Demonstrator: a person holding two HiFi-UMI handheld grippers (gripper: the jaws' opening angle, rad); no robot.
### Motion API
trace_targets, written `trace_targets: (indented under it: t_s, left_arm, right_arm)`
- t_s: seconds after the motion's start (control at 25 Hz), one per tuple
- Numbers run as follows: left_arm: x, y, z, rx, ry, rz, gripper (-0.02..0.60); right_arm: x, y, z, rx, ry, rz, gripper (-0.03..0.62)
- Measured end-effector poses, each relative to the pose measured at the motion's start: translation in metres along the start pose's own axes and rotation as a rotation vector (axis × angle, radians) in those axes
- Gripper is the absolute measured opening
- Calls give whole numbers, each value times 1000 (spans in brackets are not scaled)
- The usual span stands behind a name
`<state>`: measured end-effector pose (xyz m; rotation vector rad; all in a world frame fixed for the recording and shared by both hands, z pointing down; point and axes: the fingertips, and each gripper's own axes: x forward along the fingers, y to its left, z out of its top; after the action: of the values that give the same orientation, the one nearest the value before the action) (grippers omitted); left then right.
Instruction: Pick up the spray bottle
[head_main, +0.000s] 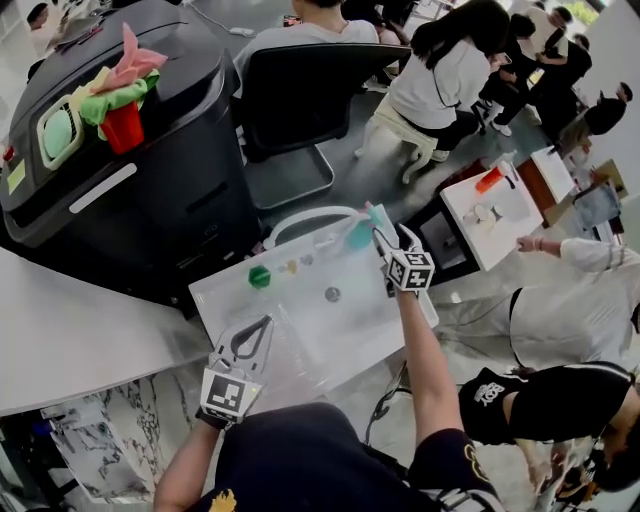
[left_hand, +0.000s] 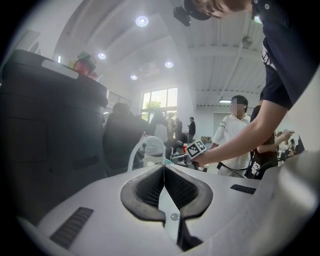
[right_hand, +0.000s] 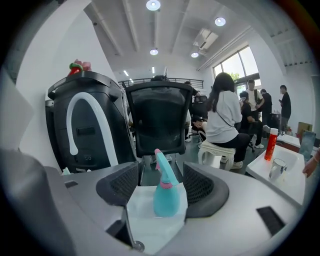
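A teal spray bottle (head_main: 358, 236) with a pink collar stands upright at the far edge of the white table (head_main: 300, 330). In the right gripper view the spray bottle (right_hand: 165, 197) sits between the two pads, nozzle pointing away, with a gap on each side. My right gripper (head_main: 384, 242) (right_hand: 161, 170) is open around it without touching it. My left gripper (head_main: 262, 328) (left_hand: 163, 167) hovers low over the near left part of the table, shut, with its tips together and nothing in them. From the left gripper view the right gripper's marker cube (left_hand: 196, 149) shows far off.
A small green object (head_main: 259, 277) and a round grey piece (head_main: 332, 294) lie on the table. Behind it are a white curved bar (head_main: 310, 214), a black office chair (head_main: 300, 95) and a large black machine (head_main: 120, 170). People sit at the right by another white table (head_main: 495, 215).
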<state>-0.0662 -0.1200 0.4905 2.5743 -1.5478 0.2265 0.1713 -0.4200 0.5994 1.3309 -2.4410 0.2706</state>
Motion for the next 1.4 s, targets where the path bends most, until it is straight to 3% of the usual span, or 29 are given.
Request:
trace_targets:
  t_s: [0.56, 0.8, 1.4]
  left_arm:
    - [2, 13, -4, -24, 8, 55, 18]
    - [0, 12, -6, -20, 4, 56, 18]
    - [-11, 2, 0, -20, -6, 13, 18]
  right_arm:
    - [65, -14, -33, 9, 129, 5, 260]
    - [67, -6, -35, -37, 137, 8, 105]
    - [32, -2, -29, -13, 93, -36, 87]
